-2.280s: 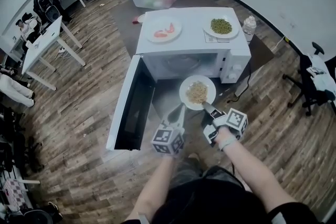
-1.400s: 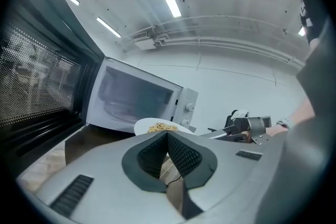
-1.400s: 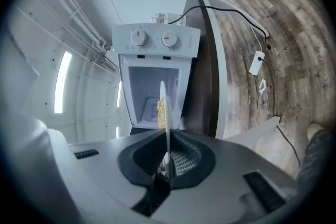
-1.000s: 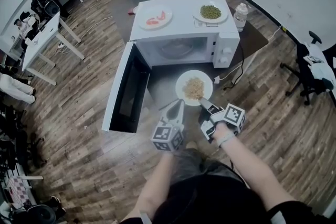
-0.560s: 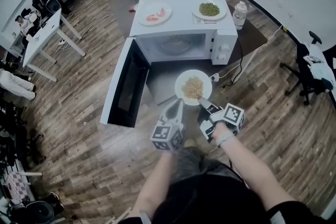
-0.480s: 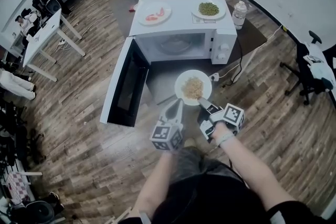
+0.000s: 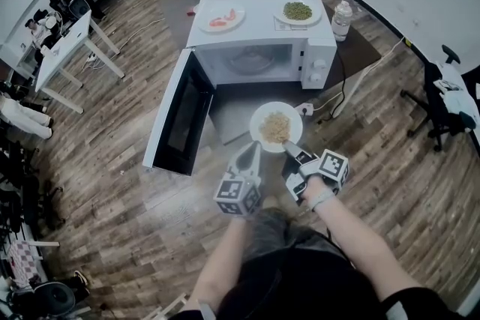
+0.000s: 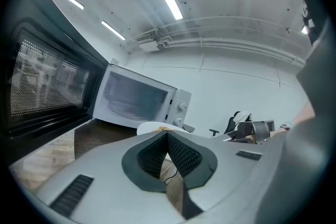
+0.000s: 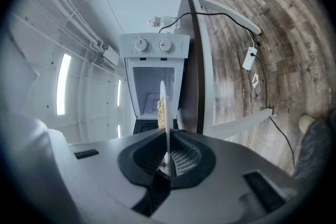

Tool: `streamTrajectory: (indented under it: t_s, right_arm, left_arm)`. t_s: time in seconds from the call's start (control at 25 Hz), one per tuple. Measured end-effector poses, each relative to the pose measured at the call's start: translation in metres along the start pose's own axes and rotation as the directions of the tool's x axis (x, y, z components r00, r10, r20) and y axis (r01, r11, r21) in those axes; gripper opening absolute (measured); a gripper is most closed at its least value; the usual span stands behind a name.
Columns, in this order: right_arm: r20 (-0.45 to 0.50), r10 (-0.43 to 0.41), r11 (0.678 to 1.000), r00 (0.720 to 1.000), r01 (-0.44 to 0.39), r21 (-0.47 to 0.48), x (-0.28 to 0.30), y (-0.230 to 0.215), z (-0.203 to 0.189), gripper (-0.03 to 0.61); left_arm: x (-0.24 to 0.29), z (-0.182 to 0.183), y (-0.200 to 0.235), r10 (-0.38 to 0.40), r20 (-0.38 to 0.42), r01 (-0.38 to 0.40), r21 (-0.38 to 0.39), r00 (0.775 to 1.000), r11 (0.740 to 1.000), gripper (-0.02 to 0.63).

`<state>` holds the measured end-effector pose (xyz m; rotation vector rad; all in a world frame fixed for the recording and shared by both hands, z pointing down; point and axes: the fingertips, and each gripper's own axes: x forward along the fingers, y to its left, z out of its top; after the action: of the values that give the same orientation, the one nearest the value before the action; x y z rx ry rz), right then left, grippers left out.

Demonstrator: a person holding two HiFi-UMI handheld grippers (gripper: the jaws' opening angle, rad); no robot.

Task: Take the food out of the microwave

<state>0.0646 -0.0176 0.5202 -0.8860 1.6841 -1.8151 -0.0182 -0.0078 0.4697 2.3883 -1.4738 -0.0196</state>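
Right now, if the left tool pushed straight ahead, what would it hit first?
The left tool would most likely meet the near rim of the plate that the right tool holds; the microwave lies beyond. Depth is unclear.

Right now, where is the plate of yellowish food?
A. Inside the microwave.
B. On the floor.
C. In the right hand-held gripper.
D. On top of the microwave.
C: the right hand-held gripper is shut on the rim of the plate, outside the open microwave.
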Motion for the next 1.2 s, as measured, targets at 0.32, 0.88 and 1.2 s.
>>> streamTrajectory:
  t_s: [0.32,0.88,1.2]
  right_arm:
    - [-0.006,0.001,1.0,1.0,-0.001,0.004,-0.012,-0.001,-0.005,0.012]
    - [-0.007,-0.001,1.0,1.0,0.001,0.008,-0.037,-0.006,-0.012,0.012]
    - [-0.001,-0.005,1.0,1.0,0.005,0.016,-0.055,-0.009,-0.017,0.012]
  left_arm:
    - [-0.008,-0.006,-0.006,0.001,0.011,-0.001,0.0,1.0,1.0,0.011]
    - [-0.025,-0.014,-0.026,0.011,0.003,-0.011,-0.012,1.0,1.0,0.011]
    - [-0.036,-0.022,-0.036,0.011,0.003,-0.011,-0.001,1.0,1.0,0.011]
